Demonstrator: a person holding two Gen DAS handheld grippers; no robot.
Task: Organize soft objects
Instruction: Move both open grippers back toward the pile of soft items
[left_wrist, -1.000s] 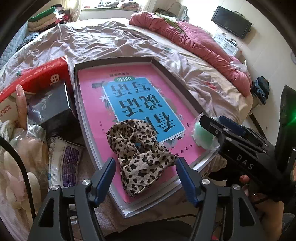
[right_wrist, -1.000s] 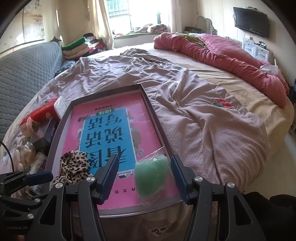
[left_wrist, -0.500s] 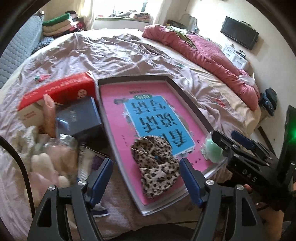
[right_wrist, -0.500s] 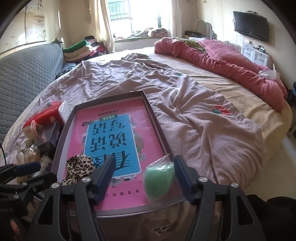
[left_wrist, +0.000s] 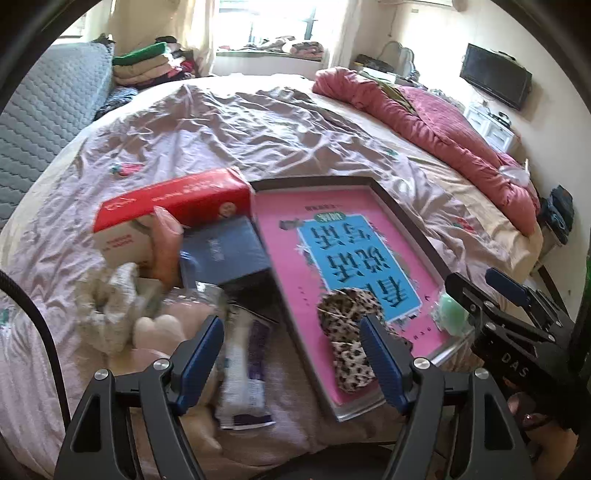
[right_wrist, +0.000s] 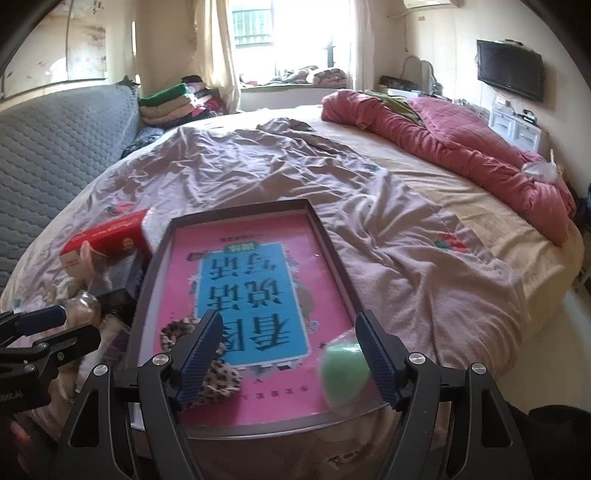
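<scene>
Leopard scrunchie lies beneath the down-tilted left claw, jaws apart, empty.

Your left gripper has black, triangular cut-out arms, each fixed with silver round-headed screws, and ribbed blue pads on its fingers. A black cable curves past its left side. Your right gripper is built the same, with blue ribbed pads; seen from the left camera, its black body carries white "DAS" lettering.
</scene>
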